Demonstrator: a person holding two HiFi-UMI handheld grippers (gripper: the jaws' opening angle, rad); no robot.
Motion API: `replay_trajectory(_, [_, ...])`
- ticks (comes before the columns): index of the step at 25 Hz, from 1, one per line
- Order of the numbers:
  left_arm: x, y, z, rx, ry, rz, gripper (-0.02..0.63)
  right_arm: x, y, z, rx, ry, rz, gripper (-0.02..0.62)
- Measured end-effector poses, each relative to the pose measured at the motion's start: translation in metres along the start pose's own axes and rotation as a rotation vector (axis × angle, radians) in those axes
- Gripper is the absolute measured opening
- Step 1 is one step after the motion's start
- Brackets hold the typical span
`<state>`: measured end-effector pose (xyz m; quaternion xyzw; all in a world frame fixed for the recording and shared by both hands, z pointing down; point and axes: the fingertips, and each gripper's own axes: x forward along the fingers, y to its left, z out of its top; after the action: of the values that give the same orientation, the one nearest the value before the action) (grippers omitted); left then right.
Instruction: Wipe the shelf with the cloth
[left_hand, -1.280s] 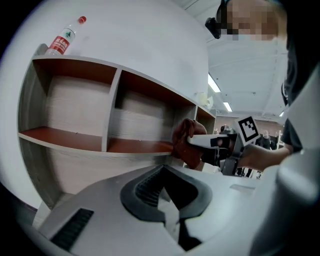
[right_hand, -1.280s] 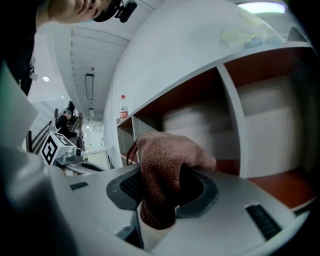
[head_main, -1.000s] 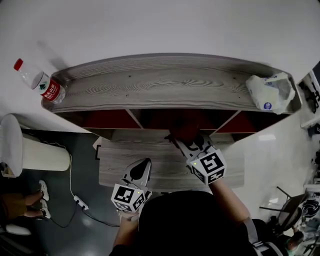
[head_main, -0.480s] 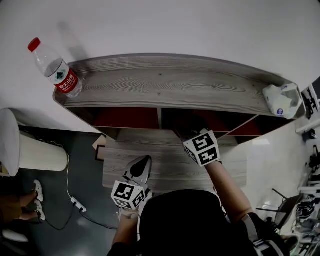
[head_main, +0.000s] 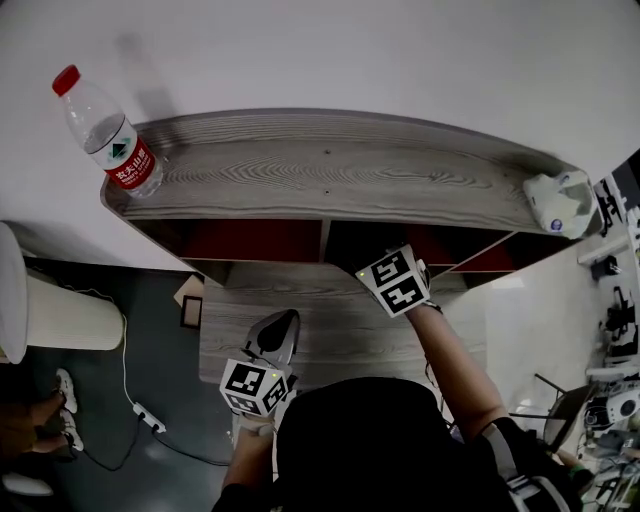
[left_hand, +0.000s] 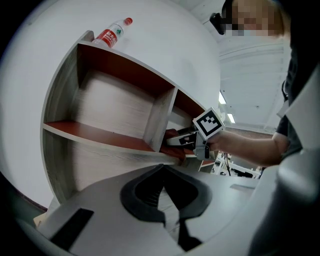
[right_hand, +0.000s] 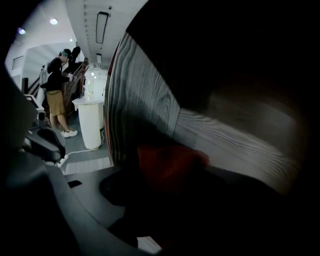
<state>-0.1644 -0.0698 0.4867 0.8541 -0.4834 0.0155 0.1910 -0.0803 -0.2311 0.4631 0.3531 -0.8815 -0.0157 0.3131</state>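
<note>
We wipe shelf (left_hand: 95, 132). Right hand-held gripper (left_hand: 175, 143) jaws have just been opening, red cloth (right_hand: 170, 167) between them, lower centre. Left hand-held gripper (head_main: 285, 322) closed, empty. Next, likely: re-grip cloth, sweep on.

Seen from the head view, the right tool's (left_hand: 175, 141) jaws are hidden beneath the shelf (head_main: 330, 170) top. In its own view the jaws, which have just been opening, stand in deep shadow. The cloth (right_hand: 170, 165) is a dim red blur between them.

Bright head view, fisheye-curved edges, right gripper view dark and blurred
</note>
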Motion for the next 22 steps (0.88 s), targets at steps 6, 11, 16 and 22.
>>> replay_trajectory(6, [0.005,0.003,-0.002,-0.011,0.005,-0.004,0.005,0.017,0.008,-0.005,-0.102,0.042,-0.009,0.161])
replay_trajectory(11, [0.011,0.0,-0.005,-0.011,0.022,-0.011,0.005,0.018,0.002,-0.007,-0.071,0.013,-0.018,0.132])
replay_trajectory(16, [0.016,-0.007,-0.006,-0.005,0.035,-0.022,0.005,0.013,-0.01,-0.016,-0.055,0.056,-0.04,0.127])
replay_trajectory(22, [0.028,-0.021,-0.011,0.002,0.059,-0.059,0.005,-0.007,-0.051,-0.042,-0.006,0.096,-0.119,0.124])
